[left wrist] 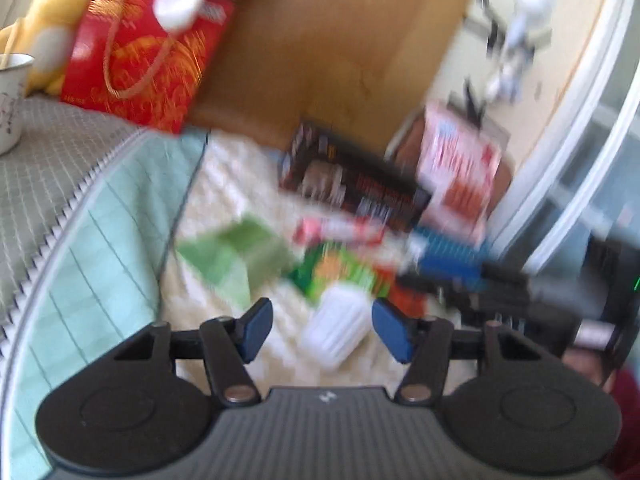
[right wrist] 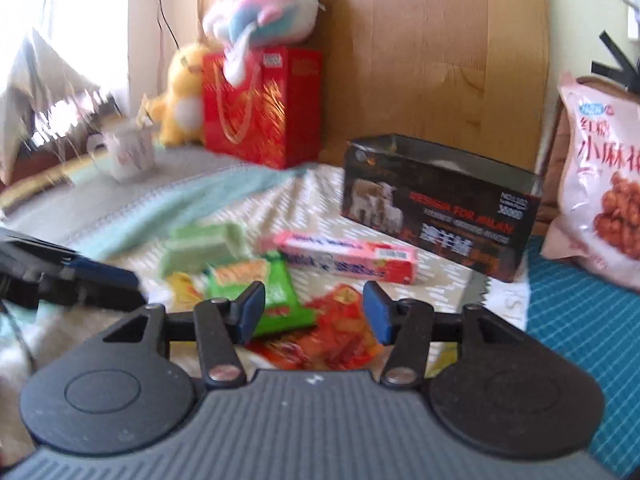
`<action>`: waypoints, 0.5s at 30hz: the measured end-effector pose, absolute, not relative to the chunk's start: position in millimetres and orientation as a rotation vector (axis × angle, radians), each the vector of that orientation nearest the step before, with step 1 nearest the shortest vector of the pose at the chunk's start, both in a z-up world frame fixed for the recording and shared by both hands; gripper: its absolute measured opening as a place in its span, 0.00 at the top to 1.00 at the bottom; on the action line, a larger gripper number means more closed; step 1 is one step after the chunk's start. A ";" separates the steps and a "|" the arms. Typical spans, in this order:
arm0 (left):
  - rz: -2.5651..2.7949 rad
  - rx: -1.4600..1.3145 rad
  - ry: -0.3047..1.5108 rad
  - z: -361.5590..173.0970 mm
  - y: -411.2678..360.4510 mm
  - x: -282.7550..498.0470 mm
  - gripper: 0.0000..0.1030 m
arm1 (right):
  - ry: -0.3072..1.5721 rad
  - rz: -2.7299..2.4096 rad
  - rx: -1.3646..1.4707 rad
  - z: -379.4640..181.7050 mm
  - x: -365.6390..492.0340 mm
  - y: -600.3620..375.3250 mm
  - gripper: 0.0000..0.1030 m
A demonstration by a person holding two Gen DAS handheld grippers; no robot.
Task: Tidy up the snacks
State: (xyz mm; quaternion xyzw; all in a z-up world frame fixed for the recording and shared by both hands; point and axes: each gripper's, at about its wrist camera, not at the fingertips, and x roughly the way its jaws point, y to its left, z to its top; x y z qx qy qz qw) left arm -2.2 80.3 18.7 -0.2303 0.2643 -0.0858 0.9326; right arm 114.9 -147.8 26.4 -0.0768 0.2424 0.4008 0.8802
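The snacks lay loose on a quilted cream bedspread [right wrist: 320, 196], not yet sorted; I judged the step in hand to be picking the next packet for the open black box [right wrist: 440, 204], which stood at about one o'clock from the right gripper [right wrist: 314, 310]. That gripper hung with its blue pads spread and nothing pinched, a crinkly red wrapper [right wrist: 340, 336] lying under the gap. The left gripper [left wrist: 322, 330] was likewise spread and empty, with a ribbed white case [left wrist: 336, 330] on the bedspread below and between its jaws; through the blur I could not tell whether a pad touched it.

Ahead of the right gripper, at twelve o'clock, lay a long pink carton [right wrist: 348, 256], stiff and flat-sided. At eleven o'clock sat a green block [right wrist: 204, 246] and a glossy green packet [right wrist: 276, 292]. A soft pink bag [right wrist: 600, 200] leaned at two o'clock.

The next move likely called for lowering over one item and closing squarely; the foil would slip and crumple, the carton would not.
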 end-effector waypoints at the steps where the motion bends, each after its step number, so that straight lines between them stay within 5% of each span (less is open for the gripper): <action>1: -0.150 -0.485 0.510 22.8 89.4 -4.4 0.42 | 0.506 0.857 -0.149 30.0 114.1 -149.0 0.45; 12: -0.080 -0.630 0.587 16.6 129.7 28.0 0.42 | 0.667 1.140 -0.342 33.8 153.1 -45.1 0.35; 15: -0.078 -0.641 0.639 8.3 130.2 42.8 0.34 | 0.786 1.181 -0.389 19.6 168.2 -22.4 0.29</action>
